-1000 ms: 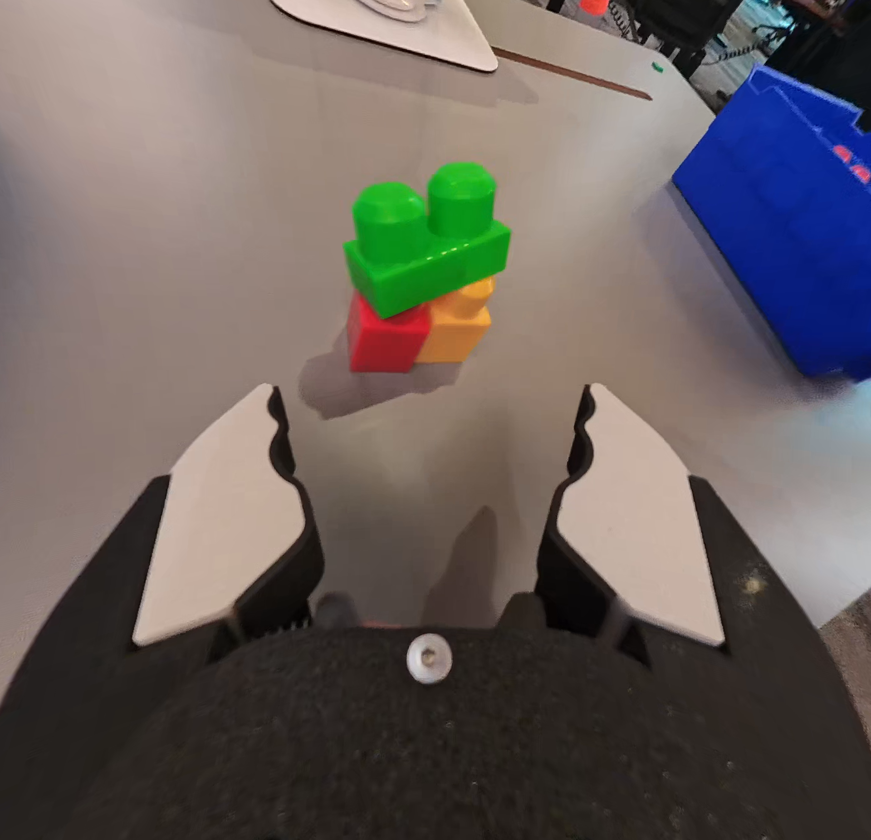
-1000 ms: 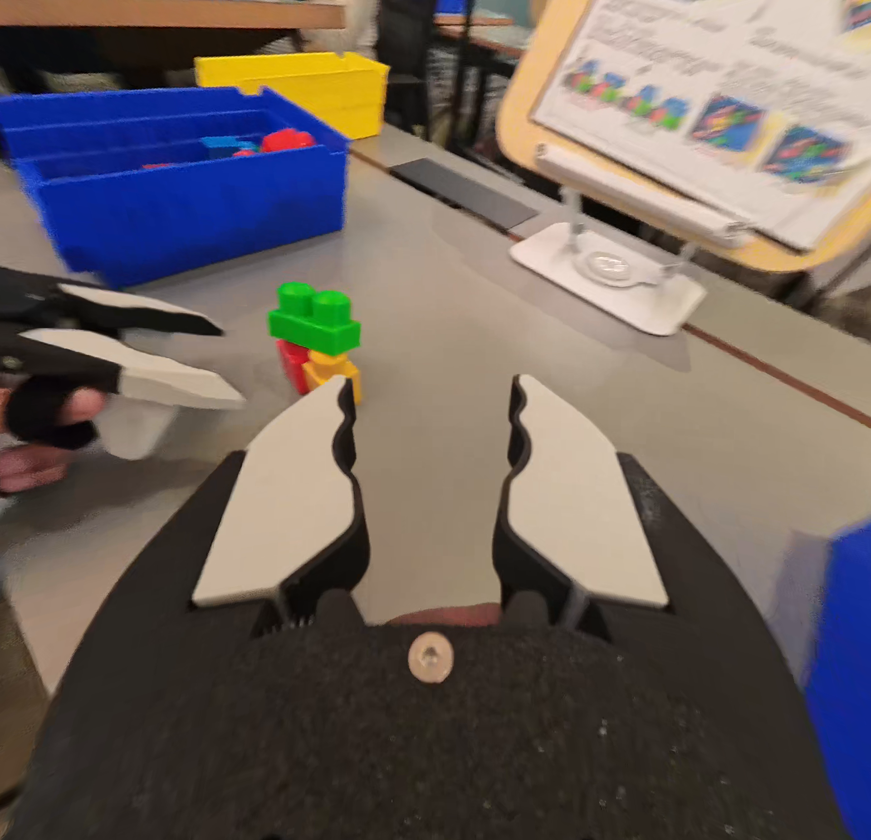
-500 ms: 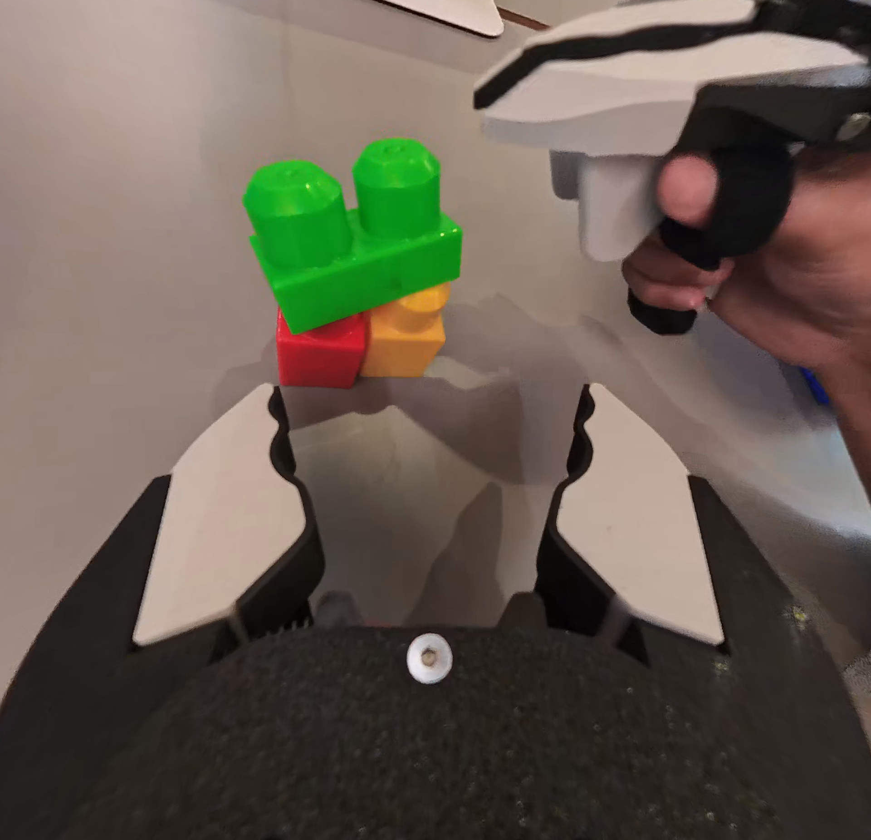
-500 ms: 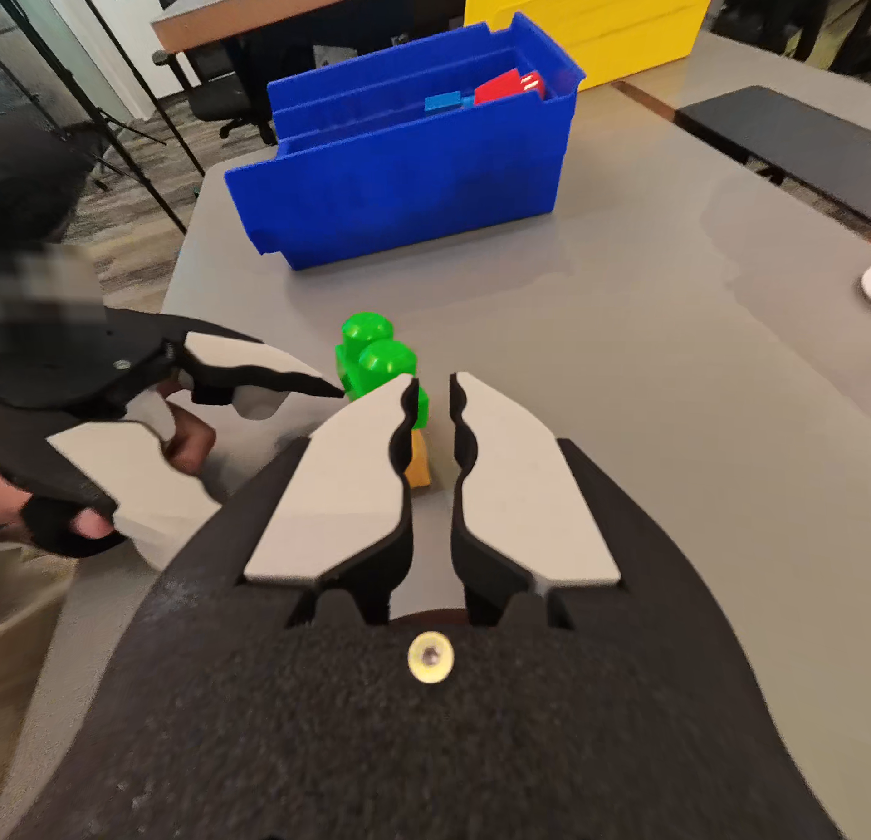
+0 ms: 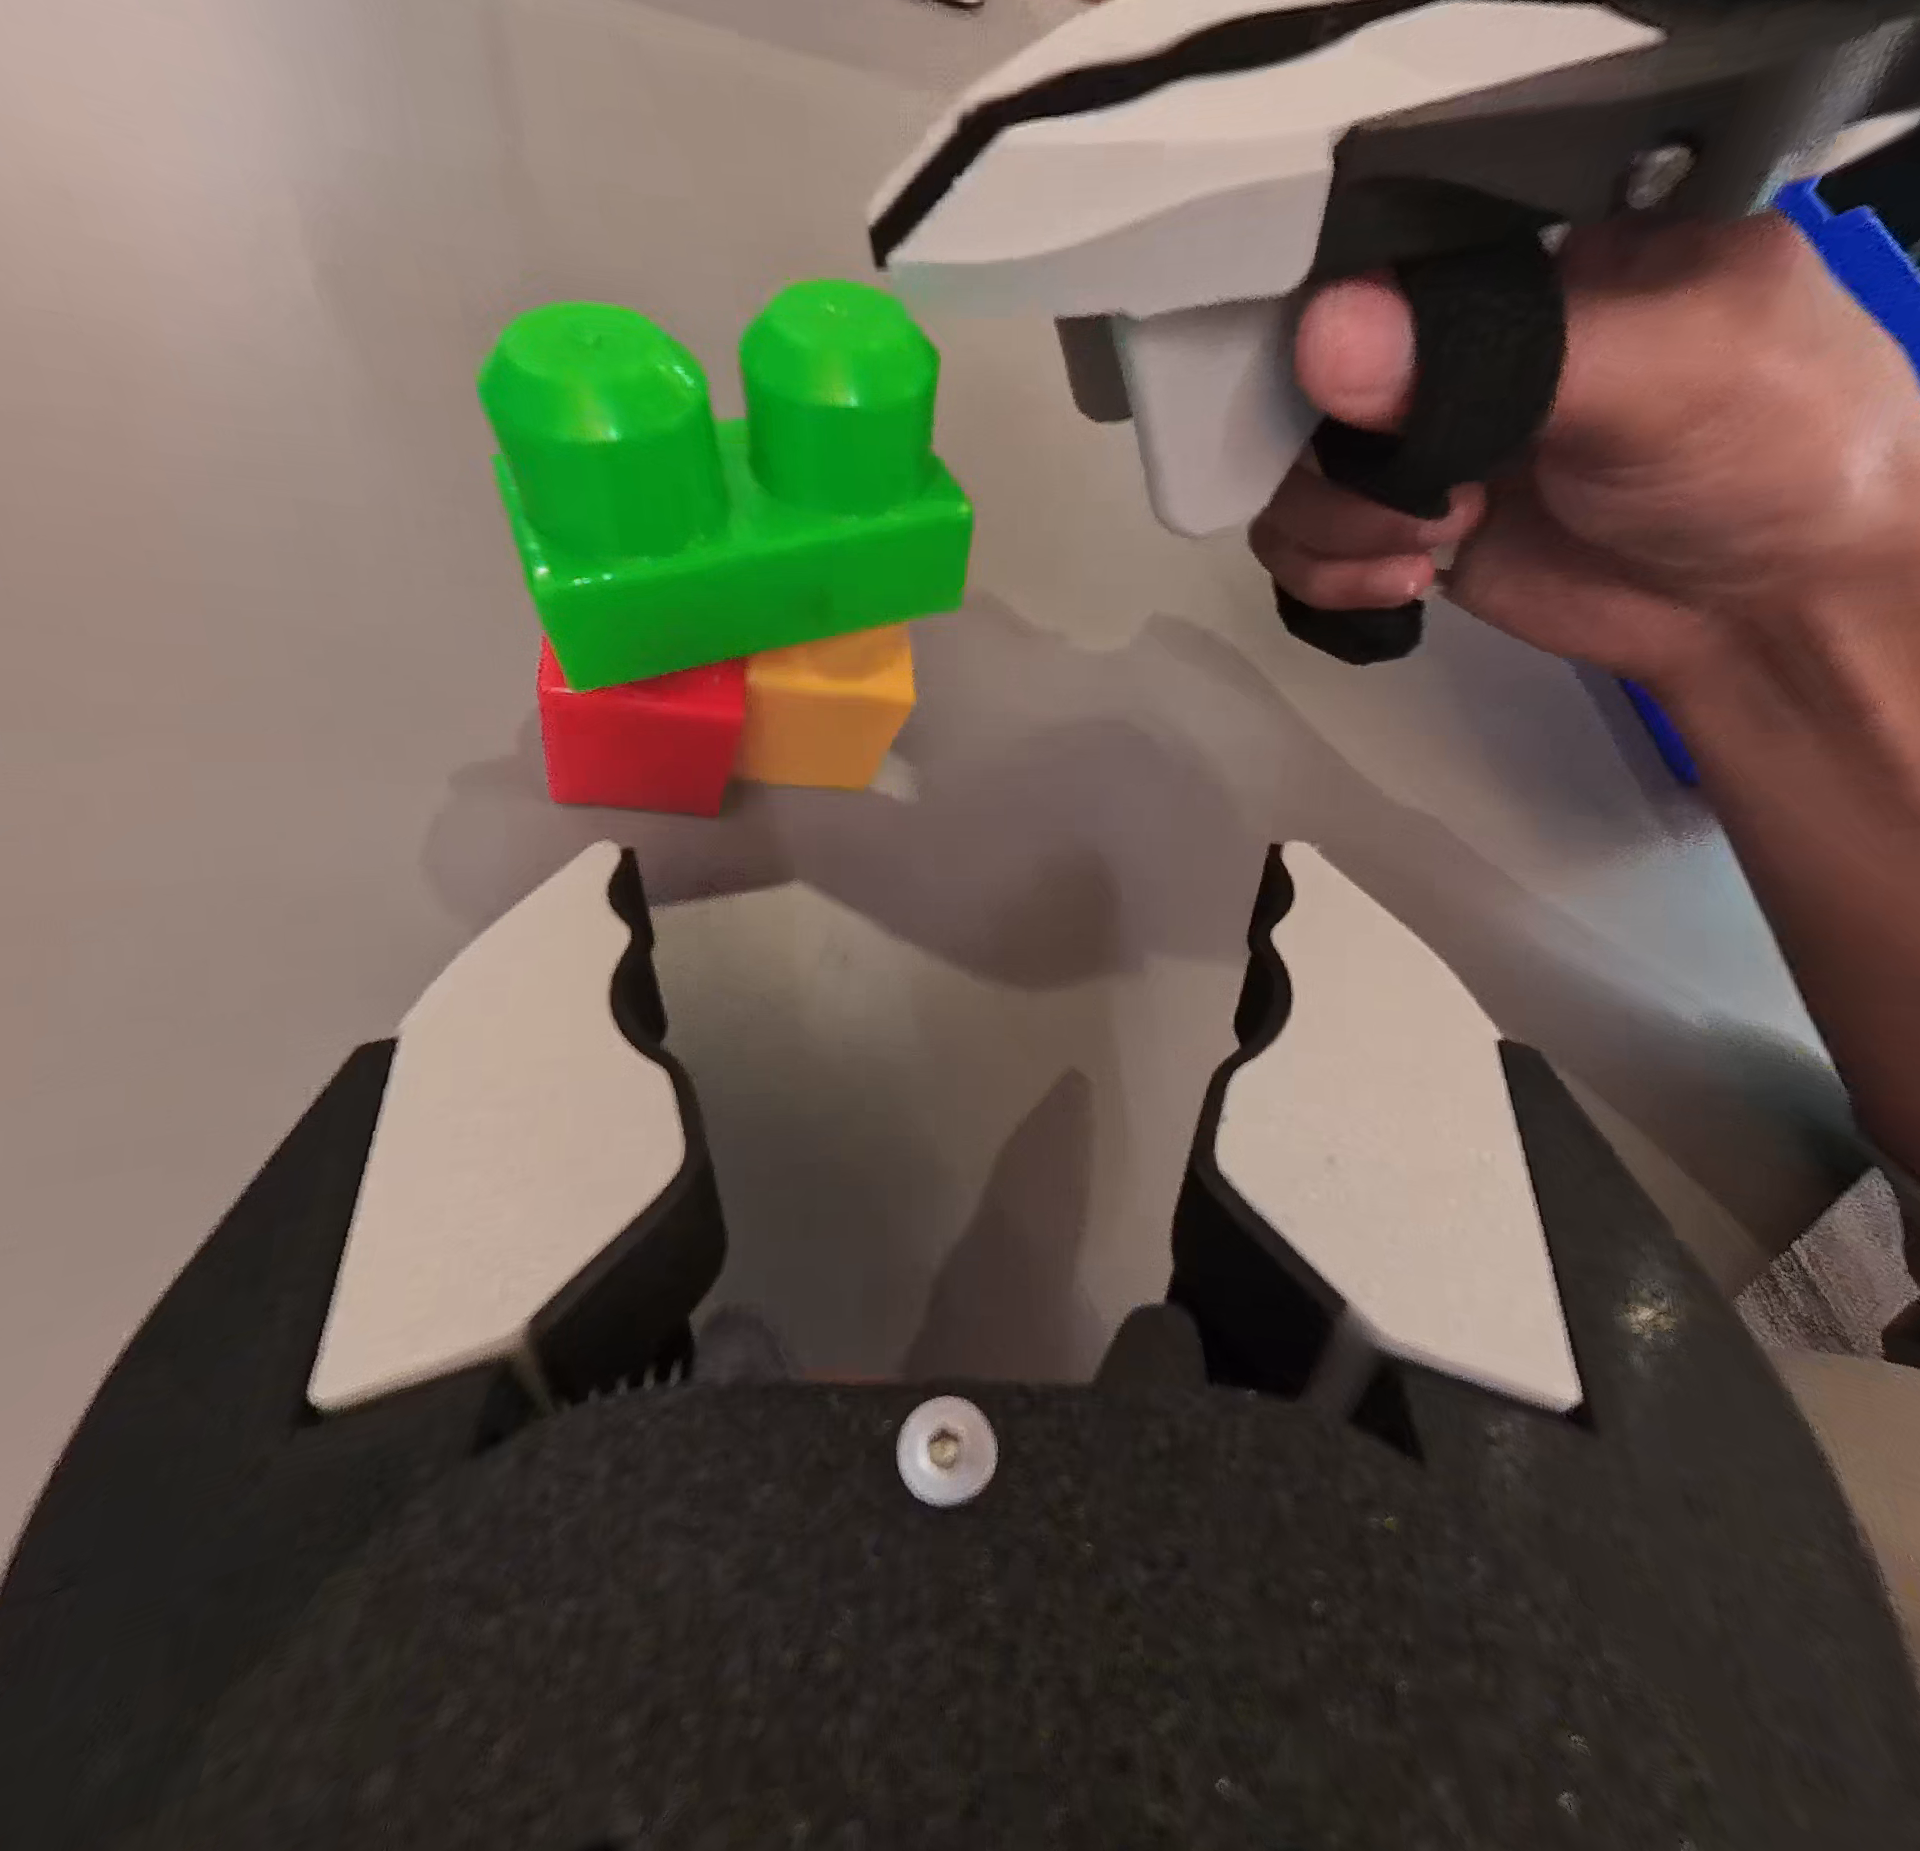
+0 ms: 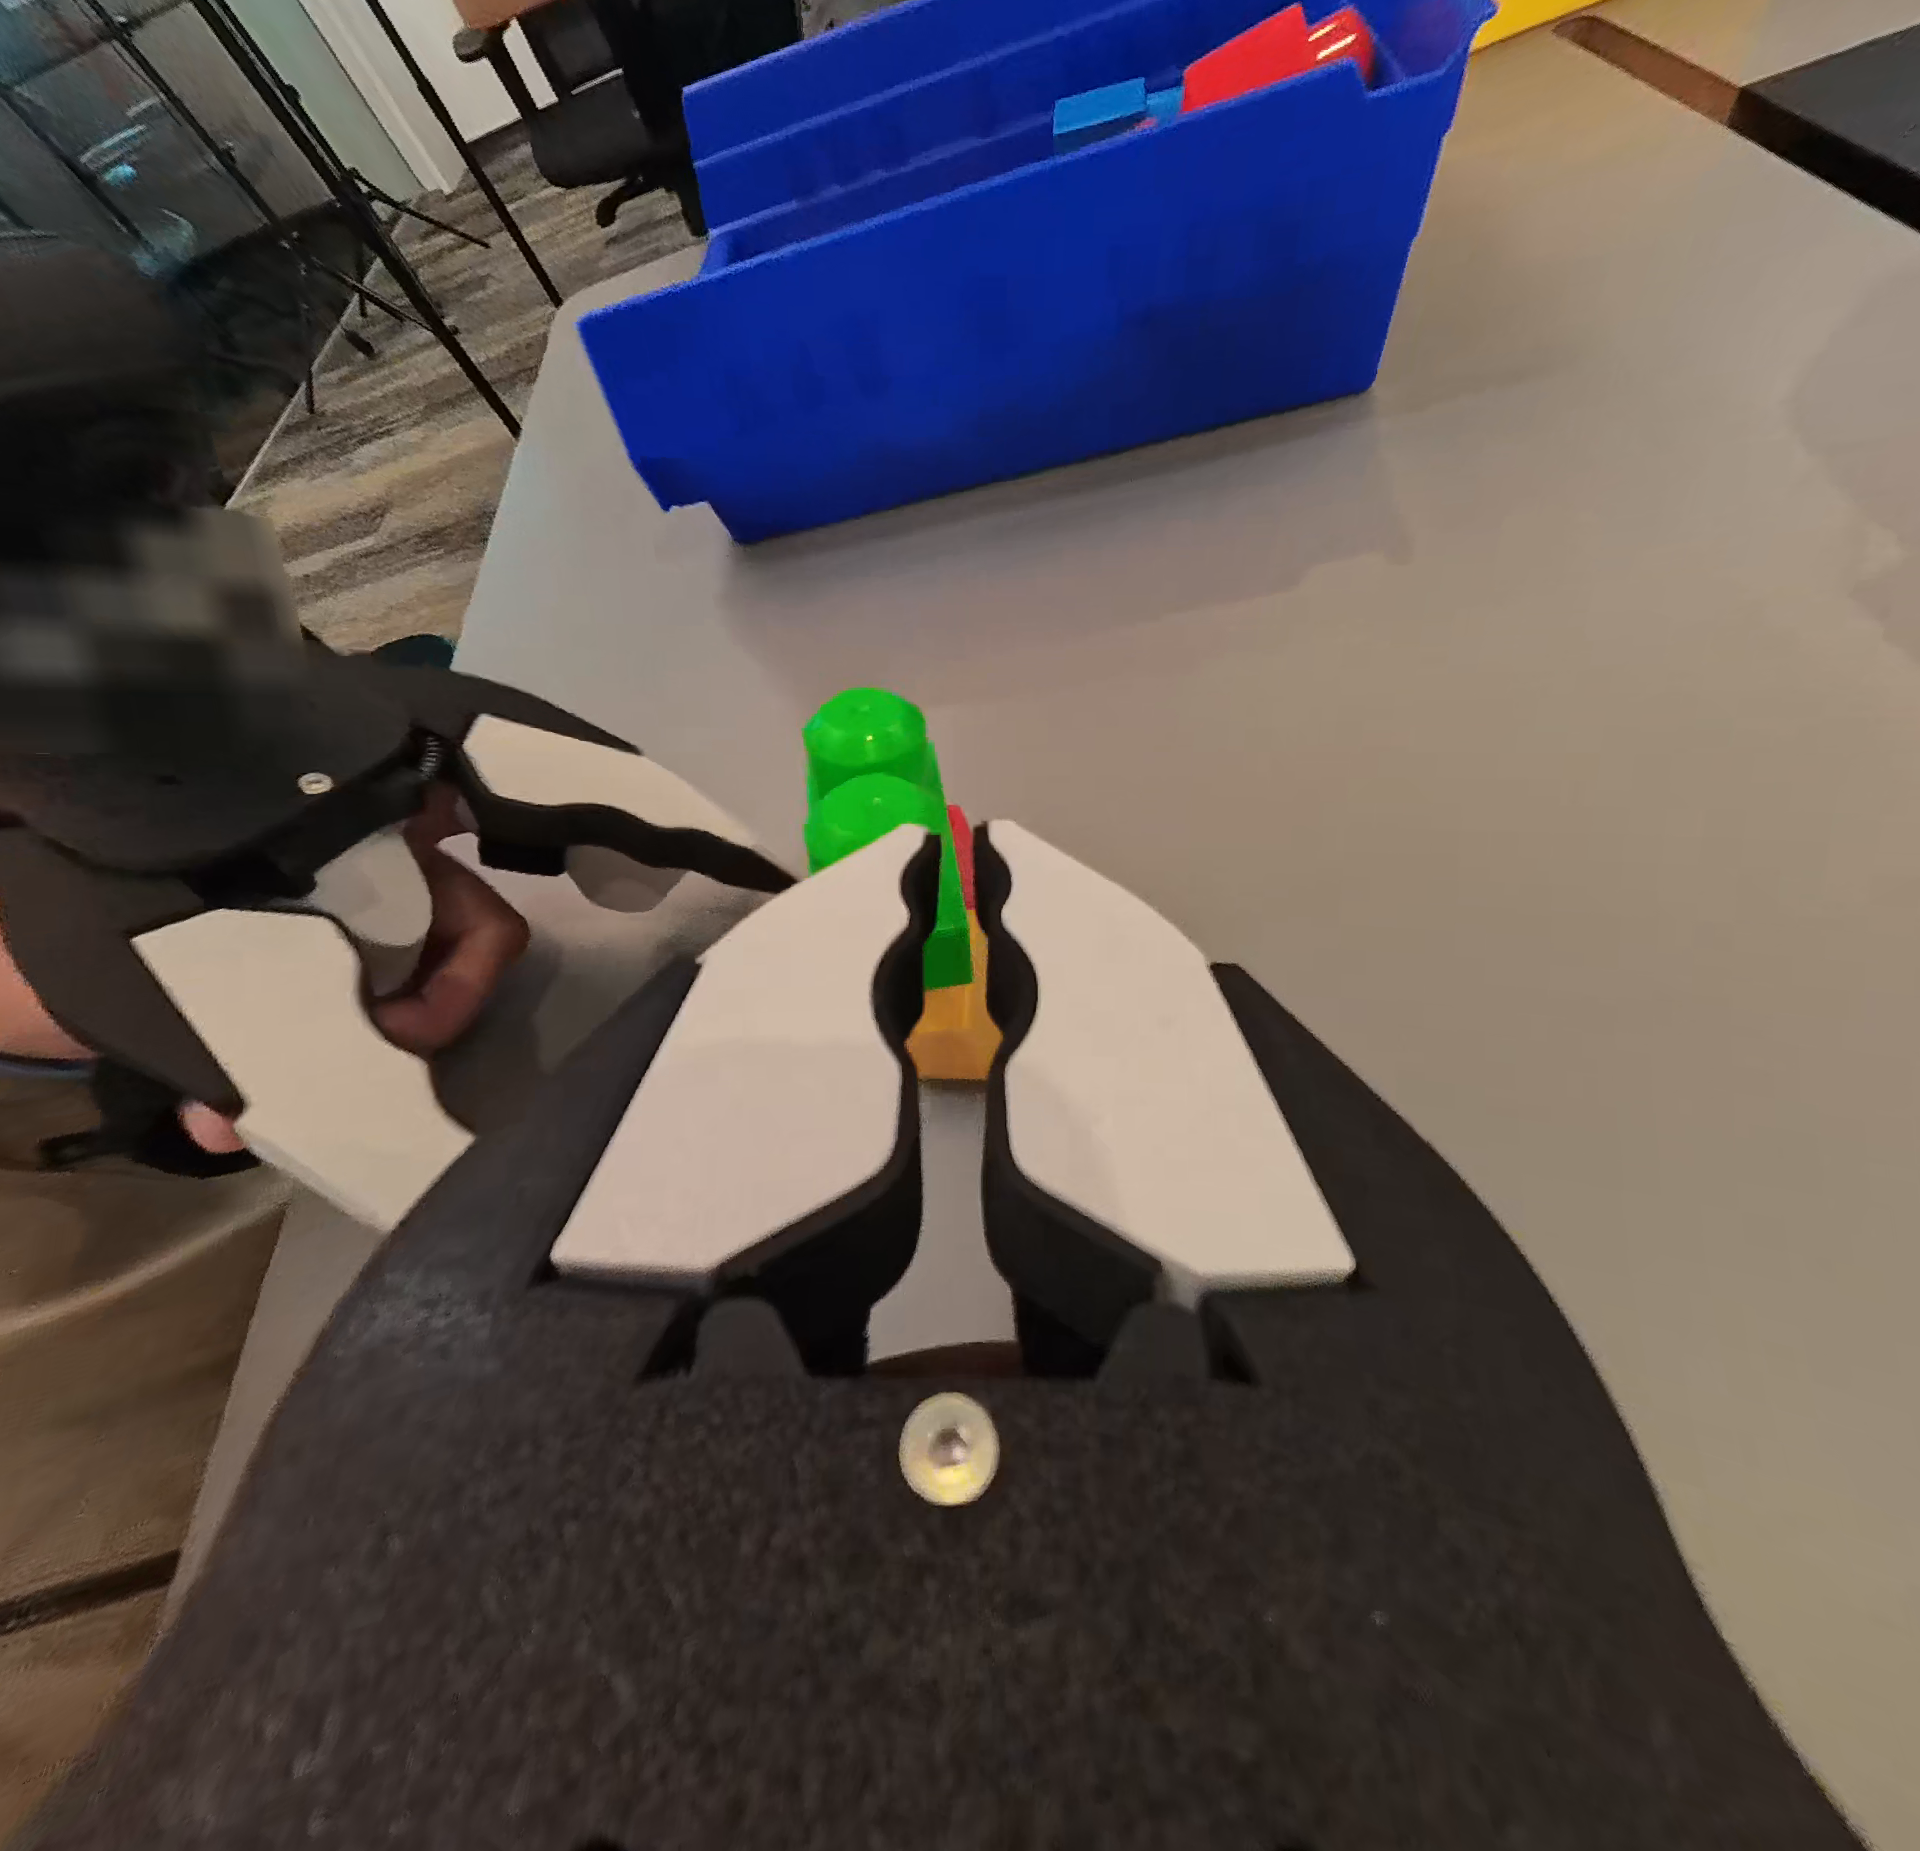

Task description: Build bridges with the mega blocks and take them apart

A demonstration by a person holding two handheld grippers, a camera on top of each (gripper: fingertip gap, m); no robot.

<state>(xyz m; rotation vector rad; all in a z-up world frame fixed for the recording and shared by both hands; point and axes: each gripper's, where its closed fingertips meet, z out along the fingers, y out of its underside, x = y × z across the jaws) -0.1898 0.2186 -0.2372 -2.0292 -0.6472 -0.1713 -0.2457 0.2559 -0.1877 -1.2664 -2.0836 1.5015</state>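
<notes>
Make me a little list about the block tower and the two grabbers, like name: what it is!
top block: green block, two studs, sits tilted
bottom blocks: red block and orange block, side by side on the grey table
left gripper: open, short of the blocks, holding nothing
right gripper: nearly closed, above the blocks, holding nothing
blue bin: behind the tower, more blocks inside

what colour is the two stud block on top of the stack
Green, seen best in the left wrist view.
</notes>
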